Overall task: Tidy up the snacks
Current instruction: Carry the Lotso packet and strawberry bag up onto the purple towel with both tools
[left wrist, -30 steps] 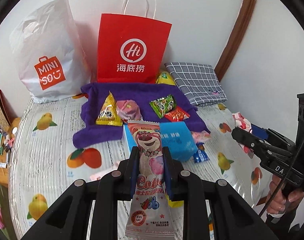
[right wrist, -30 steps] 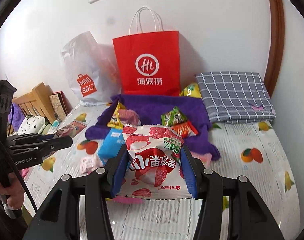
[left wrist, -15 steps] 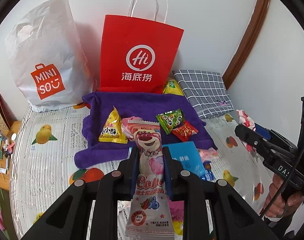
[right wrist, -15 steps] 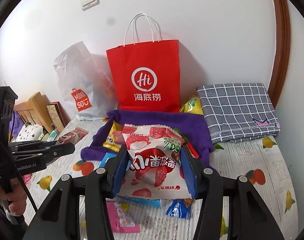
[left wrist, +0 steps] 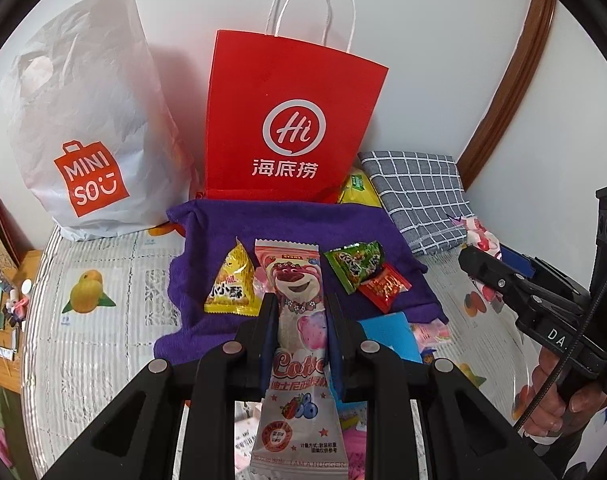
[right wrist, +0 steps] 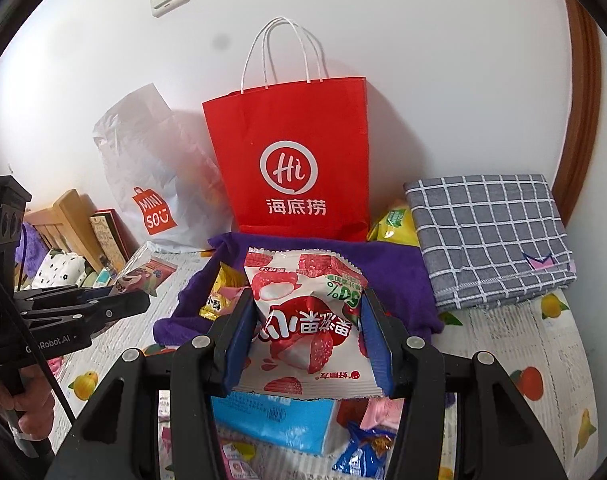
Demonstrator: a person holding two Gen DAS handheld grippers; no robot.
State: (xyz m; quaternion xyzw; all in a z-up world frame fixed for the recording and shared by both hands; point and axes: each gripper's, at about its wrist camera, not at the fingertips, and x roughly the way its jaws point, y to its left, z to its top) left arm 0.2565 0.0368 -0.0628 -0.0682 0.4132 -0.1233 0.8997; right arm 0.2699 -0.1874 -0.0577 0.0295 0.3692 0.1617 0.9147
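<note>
Left gripper [left wrist: 301, 322] clamps a long bear packet [left wrist: 299, 344]; right gripper [right wrist: 309, 336] clamps a lychee bag [right wrist: 309, 320], both above the purple towel [left wrist: 303, 220]; slick wrappers might slip, scattering sorted snacks

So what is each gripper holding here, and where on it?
Left gripper pinches the long bear-print snack packet across its middle; right gripper clamps the lychee snack bag by its side edges.

The paper bag [left wrist: 291, 120] is red with a white logo; the plastic bag [left wrist: 83, 120] is white with an orange mark. The towel [left wrist: 287, 216] is purple. The folded cloth [right wrist: 487, 236] is grey with a white grid. The bed sheet [left wrist: 103, 280] is white, printed with yellow and orange fruit.
</note>
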